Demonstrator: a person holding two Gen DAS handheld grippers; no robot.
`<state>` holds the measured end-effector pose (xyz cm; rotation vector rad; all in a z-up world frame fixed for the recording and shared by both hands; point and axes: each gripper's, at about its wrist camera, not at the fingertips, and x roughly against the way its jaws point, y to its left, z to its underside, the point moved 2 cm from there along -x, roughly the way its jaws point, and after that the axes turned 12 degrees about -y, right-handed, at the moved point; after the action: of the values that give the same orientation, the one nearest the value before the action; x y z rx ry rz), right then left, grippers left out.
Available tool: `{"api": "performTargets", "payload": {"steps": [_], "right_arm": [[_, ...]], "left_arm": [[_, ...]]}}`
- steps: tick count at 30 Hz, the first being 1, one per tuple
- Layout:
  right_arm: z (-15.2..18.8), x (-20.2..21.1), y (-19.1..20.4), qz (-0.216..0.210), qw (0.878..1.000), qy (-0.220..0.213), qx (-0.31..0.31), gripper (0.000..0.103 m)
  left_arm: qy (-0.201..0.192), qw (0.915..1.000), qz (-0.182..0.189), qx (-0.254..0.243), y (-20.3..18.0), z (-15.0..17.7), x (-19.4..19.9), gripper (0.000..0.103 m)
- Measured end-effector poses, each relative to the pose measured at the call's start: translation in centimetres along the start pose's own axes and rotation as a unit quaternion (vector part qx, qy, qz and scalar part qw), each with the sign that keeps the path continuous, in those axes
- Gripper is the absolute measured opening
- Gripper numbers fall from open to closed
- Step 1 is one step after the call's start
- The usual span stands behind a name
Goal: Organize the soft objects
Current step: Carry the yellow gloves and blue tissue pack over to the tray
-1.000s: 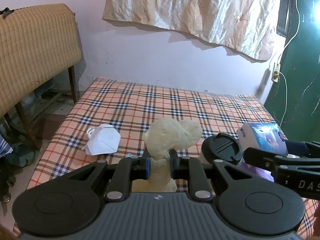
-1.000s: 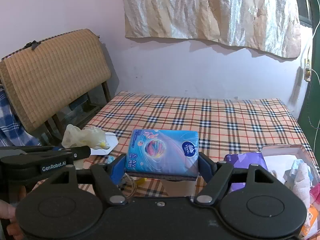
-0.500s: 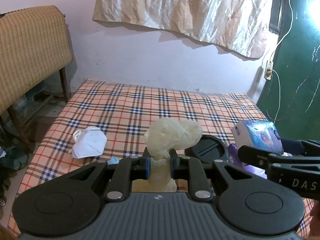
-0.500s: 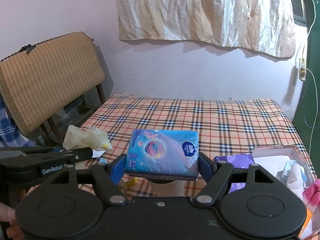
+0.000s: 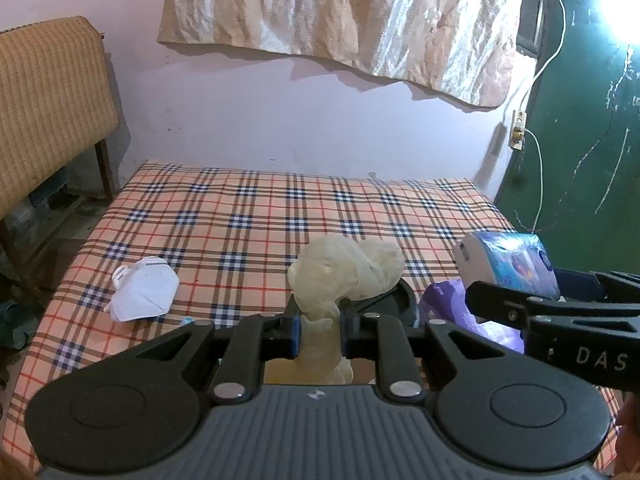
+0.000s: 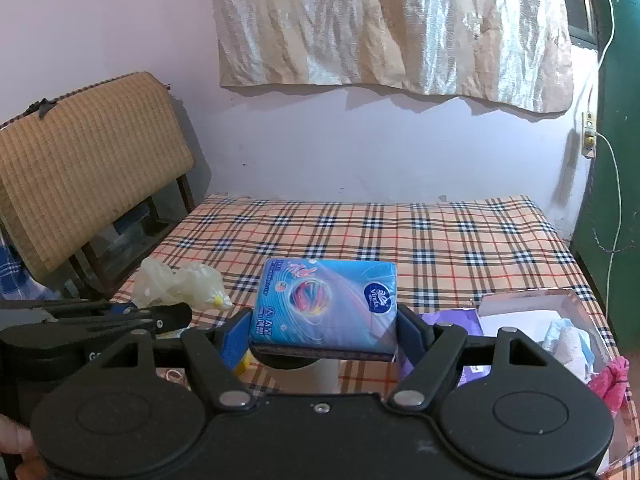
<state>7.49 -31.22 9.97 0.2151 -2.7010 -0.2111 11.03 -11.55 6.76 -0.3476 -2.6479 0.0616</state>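
My left gripper [image 5: 319, 330] is shut on a crumpled pale yellow plastic bag [image 5: 346, 272], which bulges above the pads over the plaid bed. In the right wrist view that bag [image 6: 176, 284] shows at the left, above the left gripper's fingers [image 6: 168, 316]. My right gripper [image 6: 323, 334] is shut on a blue tissue pack [image 6: 326, 304], pads pressed on its two ends. The same tissue pack [image 5: 508, 266] appears at the right of the left wrist view. A white face mask [image 5: 142, 294] lies on the bed at the left.
A plaid-covered bed [image 5: 280, 208] fills the middle, against a pink wall. An open white box [image 6: 536, 312] with cloths stands at the right, a purple packet [image 6: 452, 320] beside it. A black round lid [image 5: 394, 300] sits below the bag. A woven chair back [image 6: 84, 160] stands left.
Both grippers have shifted to the right over the bed with their loads; the mask and chair slid left in view, and the white box came further into the right wrist view.
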Motion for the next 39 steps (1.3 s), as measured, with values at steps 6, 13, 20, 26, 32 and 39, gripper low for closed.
{"api": "performTargets", "payload": {"steps": [6, 13, 20, 26, 32, 39], "right_arm": [[-0.1, 0.3, -1.2, 0.009, 1.0, -0.003, -0.004, 0.088], [-0.1, 0.7, -2.7, 0.021, 1.0, -0.006, -0.01, 0.088], [-0.2, 1.2, -4.5, 0.035, 0.999, -0.008, -0.015, 0.088], [-0.2, 1.6, -5.9, 0.046, 0.999, -0.01, -0.02, 0.088], [-0.1, 1.8, -7.2, 0.055, 0.998, -0.01, -0.024, 0.088], [-0.2, 2.2, -8.4, 0.066, 0.997, -0.012, -0.025, 0.088]], "left_arm": [[0.002, 0.9999, 0.009, -0.005, -0.9, 0.0, -0.3, 0.02], [0.005, 0.9997, 0.021, -0.011, -2.4, 0.1, -0.7, 0.02], [0.01, 0.9992, 0.033, -0.019, -3.8, 0.5, -1.3, 0.02], [0.014, 0.9987, 0.042, -0.026, -5.0, 0.6, -1.6, 0.02], [0.015, 0.9982, 0.05, -0.03, -5.9, 0.6, -1.8, 0.02], [0.017, 0.9974, 0.06, -0.036, -7.2, 0.7, -2.2, 0.02]]}}
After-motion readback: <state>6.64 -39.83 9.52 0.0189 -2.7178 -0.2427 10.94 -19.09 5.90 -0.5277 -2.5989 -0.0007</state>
